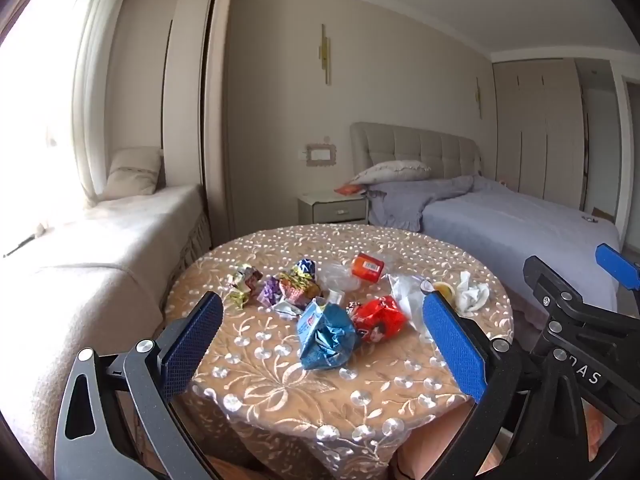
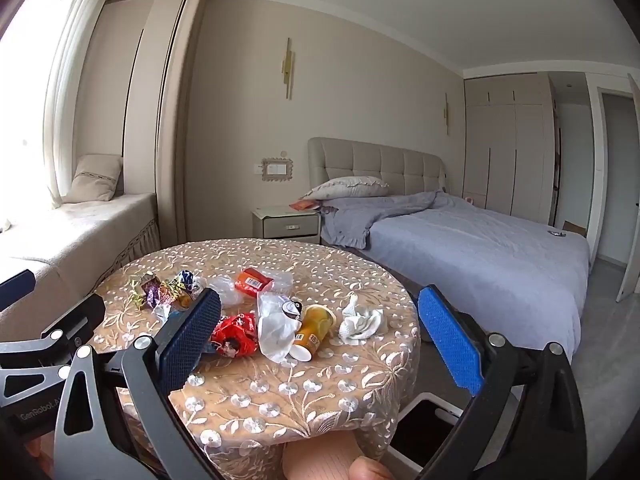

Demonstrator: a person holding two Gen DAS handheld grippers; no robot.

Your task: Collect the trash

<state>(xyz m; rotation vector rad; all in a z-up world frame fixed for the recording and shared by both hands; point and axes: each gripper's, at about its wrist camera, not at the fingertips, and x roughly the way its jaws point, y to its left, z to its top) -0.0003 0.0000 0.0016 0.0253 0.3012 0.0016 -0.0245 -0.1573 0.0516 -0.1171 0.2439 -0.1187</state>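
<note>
The trash lies in the middle of the desk (image 1: 280, 376); both grippers hover spread and empty above its near edge. The blue wrapper (image 1: 325, 334) is straight ahead of the left gripper (image 1: 322, 336); the right gripper (image 2: 320, 330) faces the clear bag (image 2: 274, 326) and yellow cup (image 2: 314, 328), so each has its own nearer piece.

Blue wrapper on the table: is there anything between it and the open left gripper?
Nothing visible. The blue wrapper lies nearest the left gripper, with only bare tablecloth before it.
</note>
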